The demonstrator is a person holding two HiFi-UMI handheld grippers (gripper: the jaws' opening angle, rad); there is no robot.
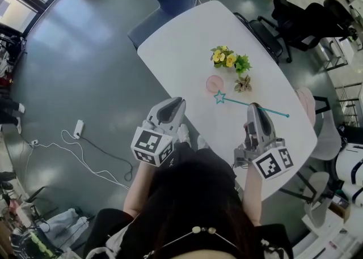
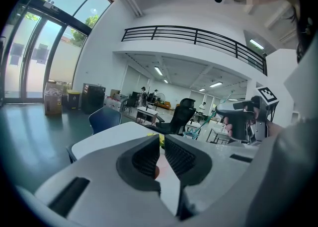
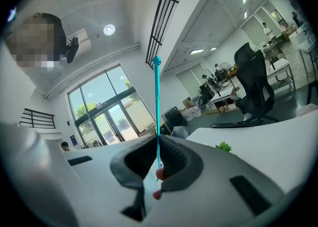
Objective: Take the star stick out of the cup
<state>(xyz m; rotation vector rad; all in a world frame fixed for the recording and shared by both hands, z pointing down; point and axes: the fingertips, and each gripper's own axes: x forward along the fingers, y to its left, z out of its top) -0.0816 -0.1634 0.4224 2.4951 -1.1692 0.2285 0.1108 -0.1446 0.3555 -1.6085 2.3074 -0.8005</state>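
Head view: right tongs pinch the star stick mid-shaft to carry it; its star sits just beside the pink cup, already out; left tongs nearly closed, empty, probably spare.

Star stick shaft partly hidden by right gripper, distant people tiny

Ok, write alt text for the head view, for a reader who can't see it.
Seen from above, the right gripper holds a teal star stick over a white table, its star end just beside a pink cup. The left gripper hangs empty near the table's edge; yellow flowers stand beyond the cup.
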